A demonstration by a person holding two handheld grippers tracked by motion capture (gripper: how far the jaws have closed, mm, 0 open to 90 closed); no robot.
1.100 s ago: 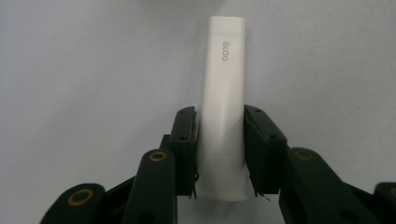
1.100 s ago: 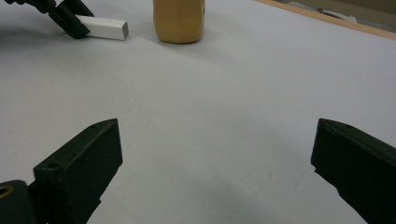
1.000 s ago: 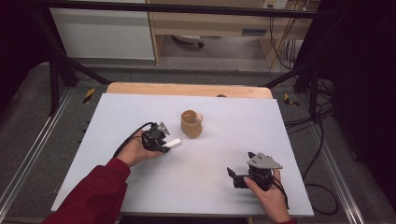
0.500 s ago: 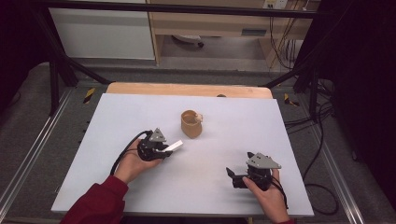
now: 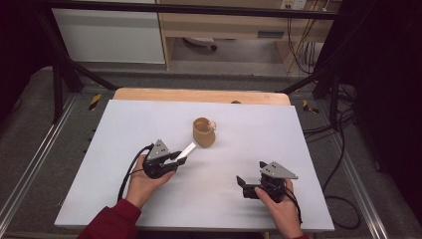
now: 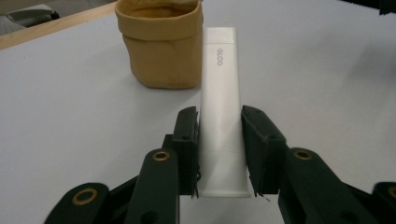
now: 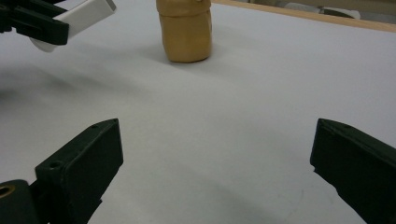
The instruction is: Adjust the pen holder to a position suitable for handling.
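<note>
A flat white tube [image 6: 219, 121] marked with small grey letters is clamped between the pads of my left gripper [image 6: 219, 154]. In the high view that left gripper [image 5: 175, 160] holds the white tube [image 5: 188, 149] just above the table, its far end pointing at a small tan pouch [image 5: 203, 132] that stands upright with a rolled rim. The tan pouch [image 6: 161, 44] is close ahead of the tube's tip. My right gripper [image 5: 244, 185] rests low at the front right, jaws wide apart with nothing between them [image 7: 215, 186]. The pouch [image 7: 186, 30] stands far ahead of it.
The white tabletop [image 5: 124, 129] ends at a wooden strip [image 5: 199, 95] along its far edge. Black frame bars [image 5: 64, 74] and cables [image 5: 338, 129] flank the table. A cable [image 5: 130, 172] trails from the left gripper.
The left hand has carried the tube toward the near side of the table and to the right, ending in front of the pouch. The right hand has stayed in place.
</note>
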